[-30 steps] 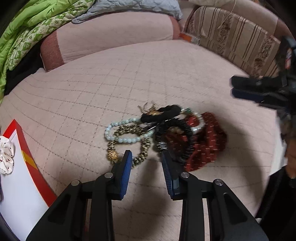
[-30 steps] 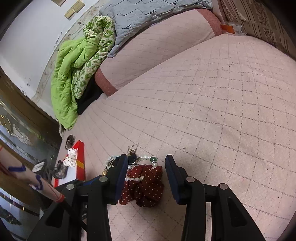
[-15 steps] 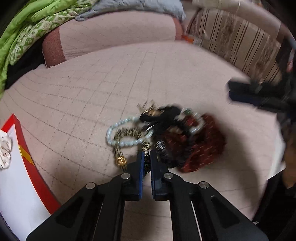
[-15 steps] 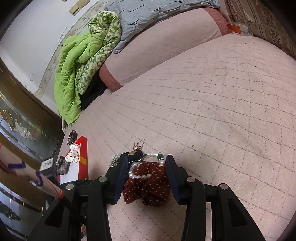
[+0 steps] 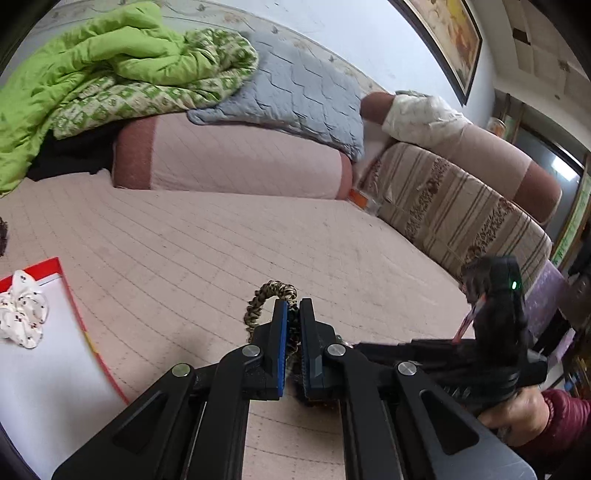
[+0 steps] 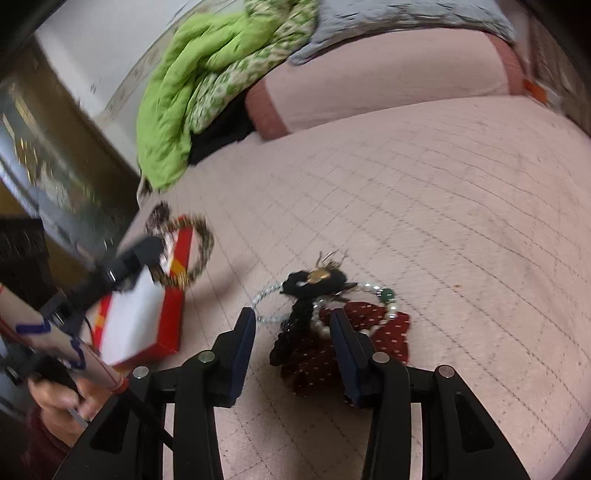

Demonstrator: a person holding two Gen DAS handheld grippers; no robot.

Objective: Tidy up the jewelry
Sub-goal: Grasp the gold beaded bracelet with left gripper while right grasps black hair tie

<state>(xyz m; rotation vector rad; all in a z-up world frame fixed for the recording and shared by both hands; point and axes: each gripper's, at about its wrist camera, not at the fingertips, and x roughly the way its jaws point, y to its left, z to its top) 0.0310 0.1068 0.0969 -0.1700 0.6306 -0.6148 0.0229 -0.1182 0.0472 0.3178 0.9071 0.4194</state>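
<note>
The left gripper (image 5: 291, 317) is clamped on a braided bracelet (image 5: 271, 291); the right gripper (image 6: 293, 325), jaws apart and closing a little, hovers over the jewelry pile (image 6: 317, 295).

Pink quilted bed cover (image 5: 229, 251); green quilt (image 5: 92, 74) heaped by pale wall (image 5: 369, 33); striped cushion (image 5: 454, 206); framed picture (image 5: 450, 37).

Both cameras ride the grippers, looking forward and down over the pink quilted bed (image 5: 229, 251) at close range. Left view faces the striped cushions (image 5: 454, 214) — right view, somewhat blurred, leftward; both share the green blanket (image 6: 192, 74).
</note>
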